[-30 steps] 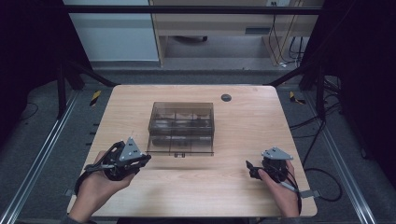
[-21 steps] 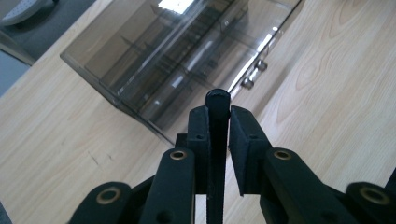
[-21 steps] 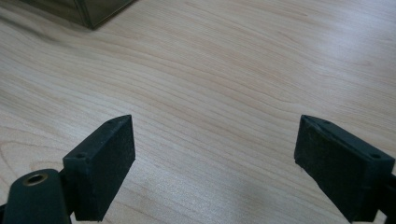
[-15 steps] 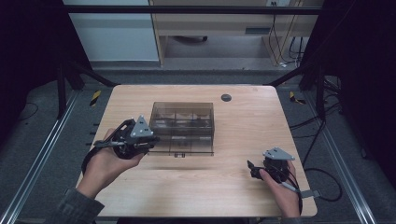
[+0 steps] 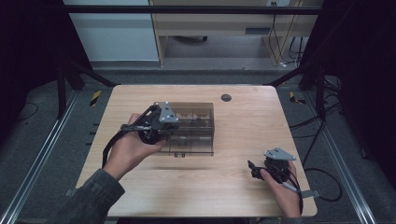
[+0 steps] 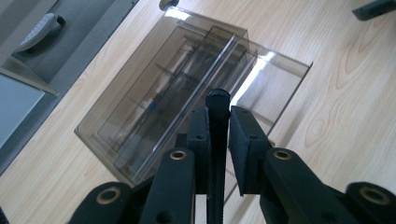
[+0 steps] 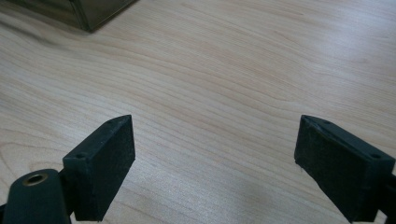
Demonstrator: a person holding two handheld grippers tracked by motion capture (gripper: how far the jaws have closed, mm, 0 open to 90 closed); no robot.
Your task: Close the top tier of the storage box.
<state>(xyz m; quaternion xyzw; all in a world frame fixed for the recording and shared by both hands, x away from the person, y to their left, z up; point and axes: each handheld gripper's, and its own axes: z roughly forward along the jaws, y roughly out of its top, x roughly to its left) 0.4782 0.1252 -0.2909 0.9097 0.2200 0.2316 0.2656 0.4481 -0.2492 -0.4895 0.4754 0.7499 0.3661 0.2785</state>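
A smoky see-through organiser box [image 5: 196,126] with inner dividers sits mid-table, its front tray drawn out. My left gripper [image 5: 169,131] hovers over the box's left end, pointing down at it. In the left gripper view its jaws [image 6: 219,119] are shut on a thin black stick-like item [image 6: 218,99] with a rounded tip, and the box [image 6: 154,93] lies just below. My right gripper [image 5: 253,169] rests low at the table's front right. Seen from the right gripper view, it [image 7: 215,140] stands wide open over bare wood with nothing between its pads. A corner of the box [image 7: 88,11] shows at the top left there.
The wooden table [image 5: 247,126] has a small black round cap [image 5: 226,97] near its far edge. Metal frame rails run along both sides, and cables lie on the floor to the right. A cabinet and shelf stand beyond the table.
My left hand has lifted from the table's front left and travelled up and right, ending over the box's left end. The right hand has stayed put.
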